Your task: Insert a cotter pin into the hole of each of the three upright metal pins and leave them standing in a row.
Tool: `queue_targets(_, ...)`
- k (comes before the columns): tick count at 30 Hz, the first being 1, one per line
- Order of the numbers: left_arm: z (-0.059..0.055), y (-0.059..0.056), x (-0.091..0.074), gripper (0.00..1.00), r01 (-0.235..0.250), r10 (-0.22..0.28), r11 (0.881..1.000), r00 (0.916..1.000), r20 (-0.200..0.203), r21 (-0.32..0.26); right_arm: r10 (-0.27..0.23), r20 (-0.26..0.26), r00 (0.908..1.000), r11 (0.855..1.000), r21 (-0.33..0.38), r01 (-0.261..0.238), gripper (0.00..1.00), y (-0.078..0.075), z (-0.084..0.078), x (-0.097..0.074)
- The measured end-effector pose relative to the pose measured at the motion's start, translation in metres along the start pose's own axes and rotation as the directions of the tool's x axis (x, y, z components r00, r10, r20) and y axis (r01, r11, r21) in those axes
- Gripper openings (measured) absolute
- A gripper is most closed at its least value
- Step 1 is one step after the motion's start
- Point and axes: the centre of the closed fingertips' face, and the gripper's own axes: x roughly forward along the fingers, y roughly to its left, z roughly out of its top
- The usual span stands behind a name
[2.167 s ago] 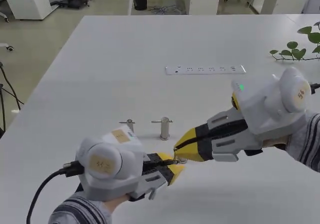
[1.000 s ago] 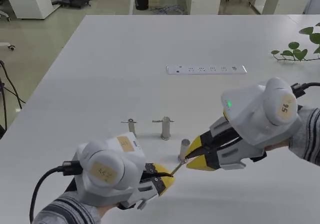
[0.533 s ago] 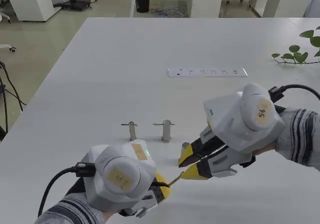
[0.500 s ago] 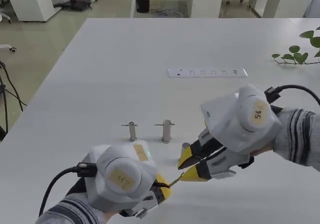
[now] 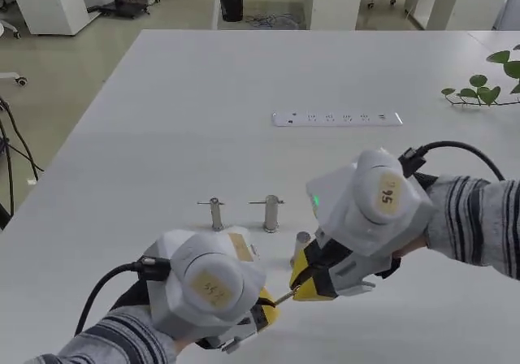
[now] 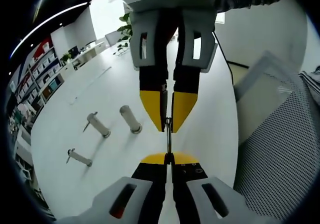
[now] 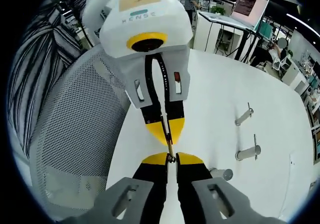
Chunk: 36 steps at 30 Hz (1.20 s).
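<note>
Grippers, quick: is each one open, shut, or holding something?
Left gripper: shut on the cotter pin.
Right gripper: shut on the same cotter pin.

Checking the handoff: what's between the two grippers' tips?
A thin cotter pin spans the gap, one end clamped in the left gripper, the other in the right gripper. The left gripper view shows it clearest.
</note>
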Motion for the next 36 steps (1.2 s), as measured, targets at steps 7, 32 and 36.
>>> queue_targets(7, 0.002, -0.002, 0.000, 0.00, 0.011, -0.011, 1.000, 0.9999, 0.002, 0.004, 0.020, -0.065, 0.9977, 0.999, -0.027, -0.022, 0.00, 0.003, -0.010, 0.008)
queue_targets(32, 0.014, 0.020, -0.004, 0.09, -0.057, 0.076, 0.988, 0.9883, 0.133, -0.142, -0.141, -0.008, 0.9900, 0.990, 0.026, 0.141, 0.00, -0.024, -0.036, -0.005)
queue_targets(36, 0.018, 0.024, -0.005, 0.11, -0.064, 0.098, 0.979, 0.9793, 0.177, -0.192, -0.166, 0.001, 0.9862, 0.984, 0.066, 0.165, 0.00, -0.029, -0.044, -0.011)
